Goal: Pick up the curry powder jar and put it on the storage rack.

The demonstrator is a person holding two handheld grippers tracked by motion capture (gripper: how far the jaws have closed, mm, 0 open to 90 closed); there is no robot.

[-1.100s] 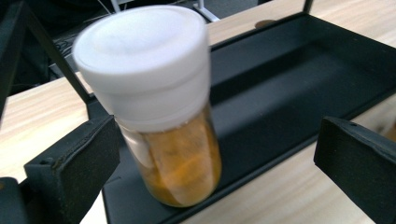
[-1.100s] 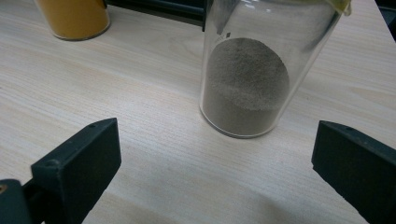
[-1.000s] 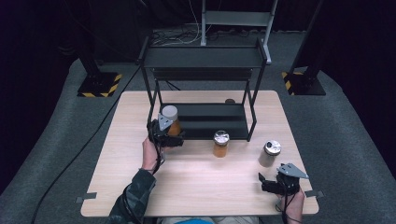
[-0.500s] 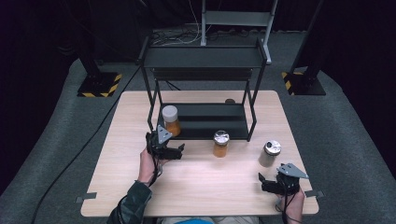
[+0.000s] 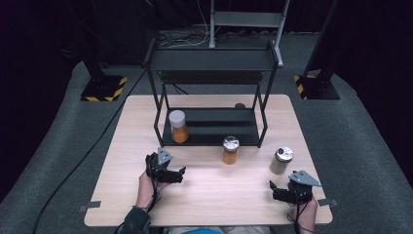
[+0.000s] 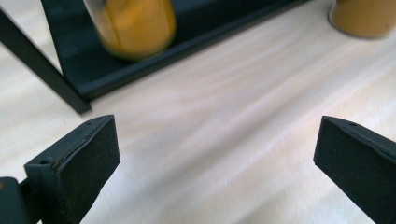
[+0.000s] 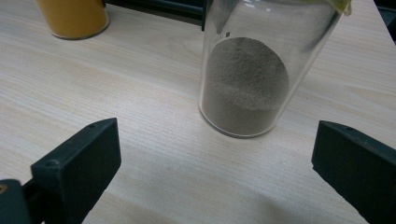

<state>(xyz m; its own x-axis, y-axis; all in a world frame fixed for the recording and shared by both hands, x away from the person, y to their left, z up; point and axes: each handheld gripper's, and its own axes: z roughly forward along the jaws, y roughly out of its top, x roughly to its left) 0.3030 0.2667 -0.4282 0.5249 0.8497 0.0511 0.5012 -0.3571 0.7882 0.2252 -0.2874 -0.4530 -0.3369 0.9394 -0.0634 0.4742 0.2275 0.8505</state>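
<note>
A white-lidded jar of orange powder (image 5: 178, 126) (image 6: 133, 25) stands at the left end of the black rack's lower shelf (image 5: 219, 127). My left gripper (image 5: 176, 173) (image 6: 215, 158) hovers over the table in front of that jar, open and holding nothing. A silver-lidded orange jar (image 5: 230, 149) (image 6: 364, 16) (image 7: 72, 16) stands on the table just before the rack. Further right stands a glass jar of grey powder (image 5: 281, 160) (image 7: 252, 79). My right gripper (image 5: 275, 190) (image 7: 215, 163) is open near the table's front right, pointing at the grey jar from a short way off.
The black two-tier rack (image 5: 213, 59) takes up the back middle of the wooden table (image 5: 214, 195). A small dark round thing (image 5: 239, 105) lies behind the rack. A cable (image 5: 92, 151) trails over the grey floor at the left.
My left gripper has let go of the white-lidded jar on the lower shelf and drawn back toward the person. The right gripper has stayed put.
</note>
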